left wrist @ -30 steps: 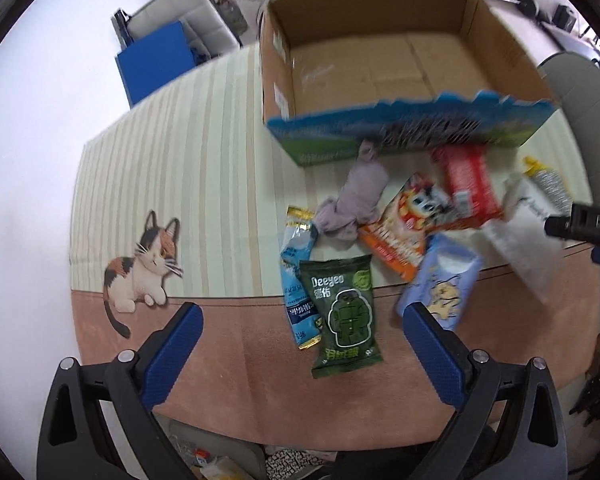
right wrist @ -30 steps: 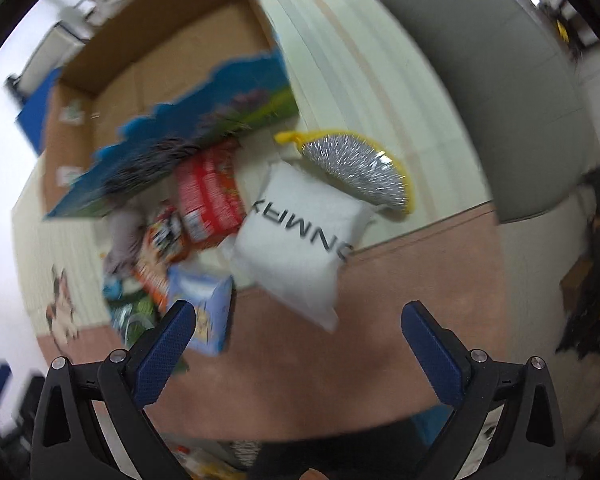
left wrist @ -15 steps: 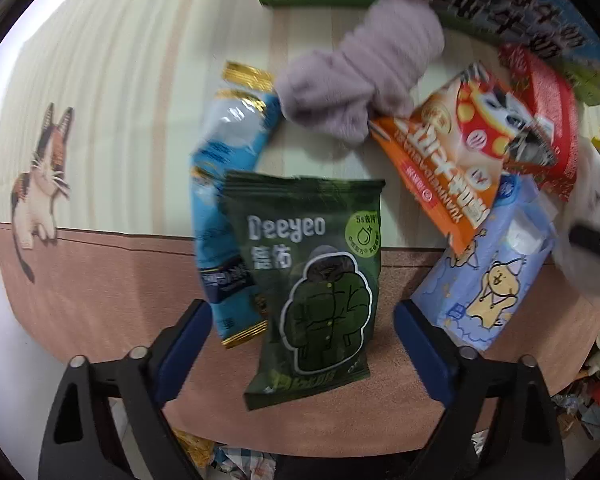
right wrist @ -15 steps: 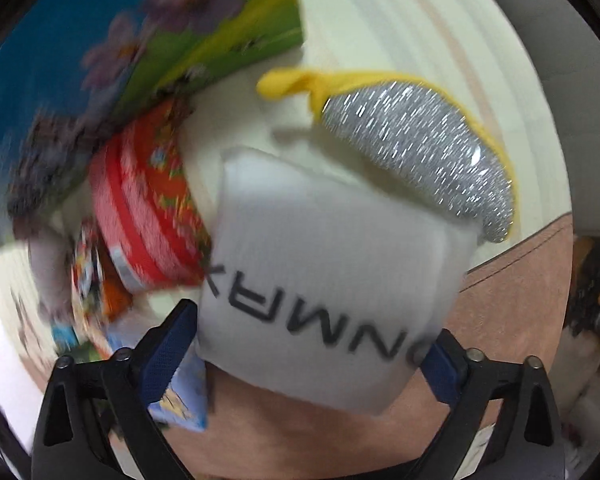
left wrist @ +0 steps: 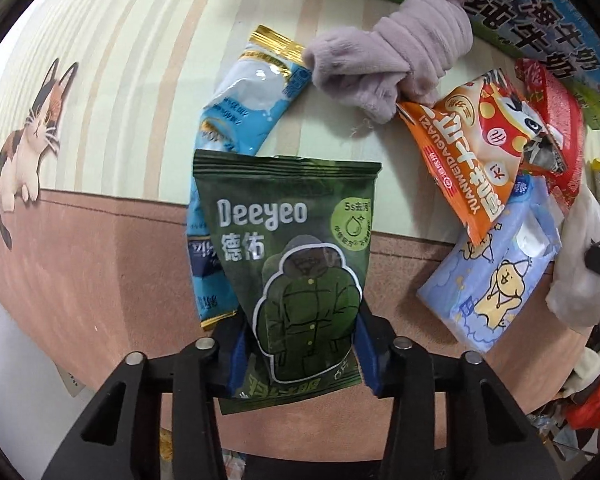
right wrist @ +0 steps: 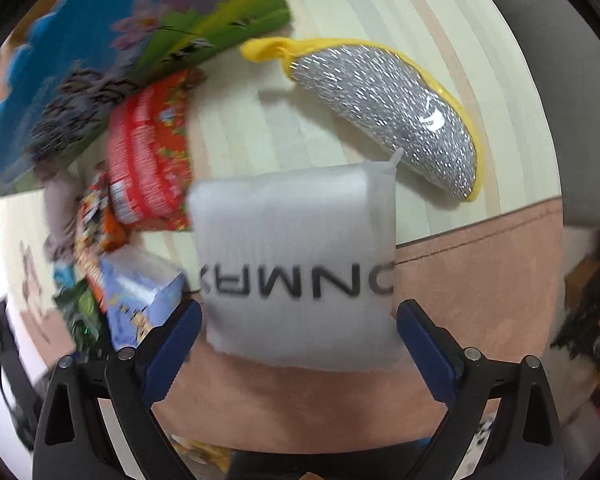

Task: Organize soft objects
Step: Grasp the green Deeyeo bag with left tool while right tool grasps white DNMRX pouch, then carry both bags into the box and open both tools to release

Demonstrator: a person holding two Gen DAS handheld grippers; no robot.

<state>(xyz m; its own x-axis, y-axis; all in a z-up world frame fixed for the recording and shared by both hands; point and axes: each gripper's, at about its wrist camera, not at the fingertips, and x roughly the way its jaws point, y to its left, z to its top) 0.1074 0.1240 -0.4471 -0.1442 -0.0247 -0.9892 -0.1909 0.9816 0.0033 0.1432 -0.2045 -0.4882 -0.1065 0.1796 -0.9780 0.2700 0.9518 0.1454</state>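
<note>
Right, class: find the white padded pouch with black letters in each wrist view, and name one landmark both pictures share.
Left wrist view: the white pouch is at the far right edge, partly cut off, beside the blue tissue pack.
Right wrist view: the pouch fills the centre, between the open fingers of the right gripper.
Shared landmark: the red packet by the printed box.
</note>
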